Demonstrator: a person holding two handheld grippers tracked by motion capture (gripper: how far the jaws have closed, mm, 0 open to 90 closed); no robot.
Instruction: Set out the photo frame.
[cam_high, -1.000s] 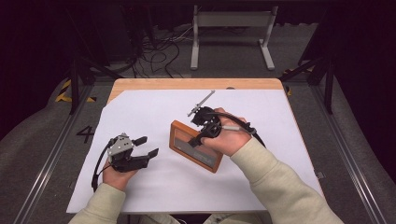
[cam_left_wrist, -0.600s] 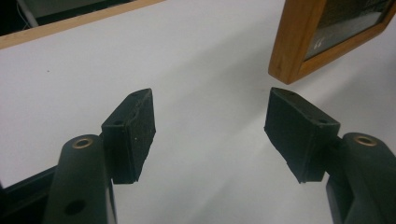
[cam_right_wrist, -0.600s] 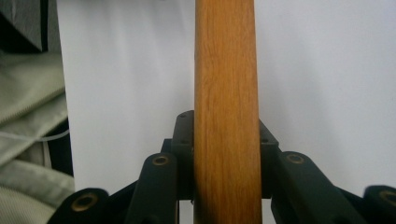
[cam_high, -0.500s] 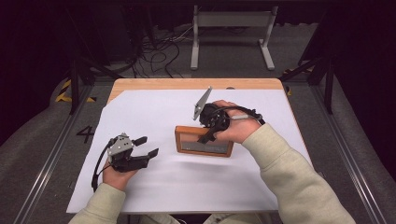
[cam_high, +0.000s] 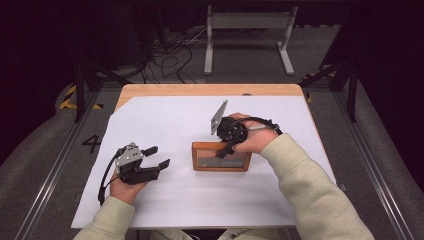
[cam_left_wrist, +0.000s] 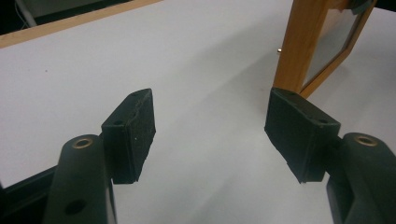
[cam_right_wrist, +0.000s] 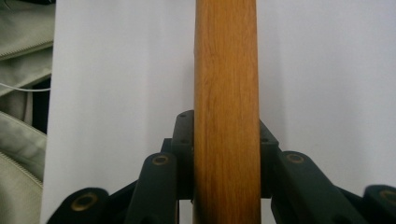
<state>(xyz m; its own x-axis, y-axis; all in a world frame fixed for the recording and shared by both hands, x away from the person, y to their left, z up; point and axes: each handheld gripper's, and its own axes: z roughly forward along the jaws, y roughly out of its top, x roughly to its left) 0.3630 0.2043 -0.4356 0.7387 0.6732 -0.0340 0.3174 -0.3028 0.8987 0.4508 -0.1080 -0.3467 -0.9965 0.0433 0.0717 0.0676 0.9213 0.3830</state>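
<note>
A wooden picture frame (cam_high: 220, 156) with a grey pane stands near the middle of the white sheet, its long side along the table. My right gripper (cam_high: 227, 150) comes at it from the right and is shut on its upper edge. In the right gripper view the wooden frame edge (cam_right_wrist: 226, 84) runs straight up between the pads of my right gripper (cam_right_wrist: 226, 149), which press on both of its faces. My left gripper (cam_high: 156, 156) lies low at the left, open and holding nothing. In the left gripper view my left gripper (cam_left_wrist: 210, 135) has bare sheet between its jaws, and the frame's corner (cam_left_wrist: 299, 46) stands beyond the right jaw.
A white sheet (cam_high: 175, 200) covers most of the wooden table (cam_high: 200, 90). Behind the table are floor cables (cam_high: 165, 50) and a metal stand (cam_high: 250, 22). A pale sleeve (cam_right_wrist: 18, 93) lies at the left in the right gripper view.
The right hand has swung the frame from a slanted pose to square with the table and lowered it toward the sheet. The left gripper has stayed put.
</note>
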